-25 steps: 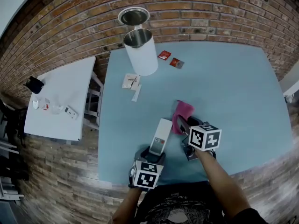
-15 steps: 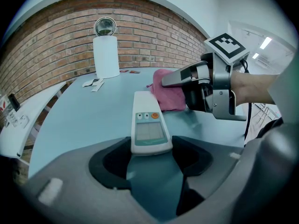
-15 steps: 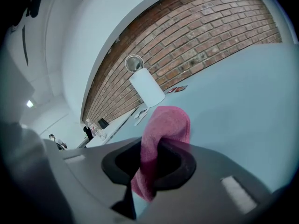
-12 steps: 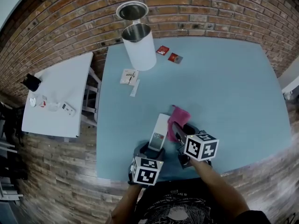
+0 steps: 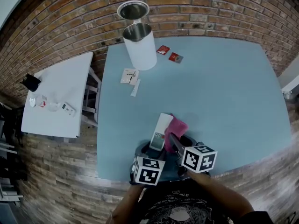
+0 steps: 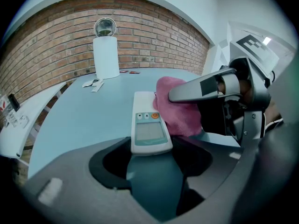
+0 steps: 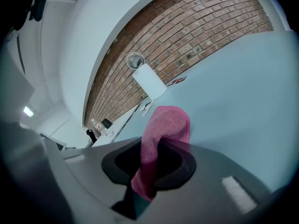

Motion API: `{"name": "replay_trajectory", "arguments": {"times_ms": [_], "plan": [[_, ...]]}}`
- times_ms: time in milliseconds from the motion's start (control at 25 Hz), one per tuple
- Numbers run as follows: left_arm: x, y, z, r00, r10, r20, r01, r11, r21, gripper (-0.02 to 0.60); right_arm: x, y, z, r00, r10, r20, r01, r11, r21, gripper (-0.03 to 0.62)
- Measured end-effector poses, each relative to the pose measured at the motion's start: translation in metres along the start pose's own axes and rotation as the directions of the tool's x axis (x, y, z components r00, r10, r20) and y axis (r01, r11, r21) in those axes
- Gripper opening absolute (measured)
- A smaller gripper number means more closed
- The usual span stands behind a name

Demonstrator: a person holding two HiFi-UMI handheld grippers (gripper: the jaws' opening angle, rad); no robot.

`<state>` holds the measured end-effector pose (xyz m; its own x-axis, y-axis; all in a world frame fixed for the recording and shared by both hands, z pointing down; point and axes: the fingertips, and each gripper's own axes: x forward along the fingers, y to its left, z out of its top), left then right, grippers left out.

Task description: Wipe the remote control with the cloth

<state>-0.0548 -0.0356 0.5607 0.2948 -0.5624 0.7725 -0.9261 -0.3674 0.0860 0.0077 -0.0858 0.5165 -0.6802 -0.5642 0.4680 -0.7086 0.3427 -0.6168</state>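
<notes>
A white remote control point(image 5: 160, 130) with a small screen and an orange button is held over the near edge of the blue table point(image 5: 224, 83). My left gripper point(image 5: 156, 149) is shut on the remote's near end point(image 6: 148, 136). A pink cloth point(image 5: 174, 127) lies against the remote's right side, and my right gripper point(image 5: 174, 143) is shut on it. The cloth point(image 6: 175, 107) touches the remote's right edge in the left gripper view. From the right gripper view the cloth point(image 7: 161, 139) stands folded up out of the jaws.
A tall white cylinder bin point(image 5: 140, 46) with a metal rim stands at the table's far left, its lid point(image 5: 132, 10) behind it. Small packets point(image 5: 130, 76) and two red sachets point(image 5: 169, 53) lie near it. A white side table point(image 5: 58, 99) with small items is left.
Both grippers have drawn nearer to me, toward the table's front edge. The pink cloth has moved left up against the remote's right side.
</notes>
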Motion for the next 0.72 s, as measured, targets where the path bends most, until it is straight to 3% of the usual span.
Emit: {"name": "replay_trajectory", "arguments": {"times_ms": [160, 280, 560, 720], "plan": [[-0.001, 0.0, -0.001, 1.0, -0.009, -0.005, 0.009, 1.0, 0.009, 0.282, -0.002, -0.002, 0.0, 1.0, -0.008, -0.026, 0.007, 0.999, -0.045, 0.066], [-0.001, -0.001, -0.002, 0.999, -0.033, -0.016, 0.034, 0.999, 0.036, 0.282, -0.004, -0.014, 0.016, 0.996, -0.03, -0.078, 0.019, 0.989, -0.148, 0.067], [-0.003, -0.003, -0.004, 0.996, -0.08, -0.037, 0.083, 0.992, 0.095, 0.282, -0.001, -0.039, 0.071, 0.974, -0.08, -0.214, -0.009, 0.924, -0.383, 0.067], [-0.003, -0.004, -0.004, 0.995, -0.09, -0.047, 0.094, 0.99, 0.108, 0.282, 0.009, -0.047, 0.074, 0.934, -0.099, -0.342, -0.088, 0.867, -0.49, 0.067]]}}
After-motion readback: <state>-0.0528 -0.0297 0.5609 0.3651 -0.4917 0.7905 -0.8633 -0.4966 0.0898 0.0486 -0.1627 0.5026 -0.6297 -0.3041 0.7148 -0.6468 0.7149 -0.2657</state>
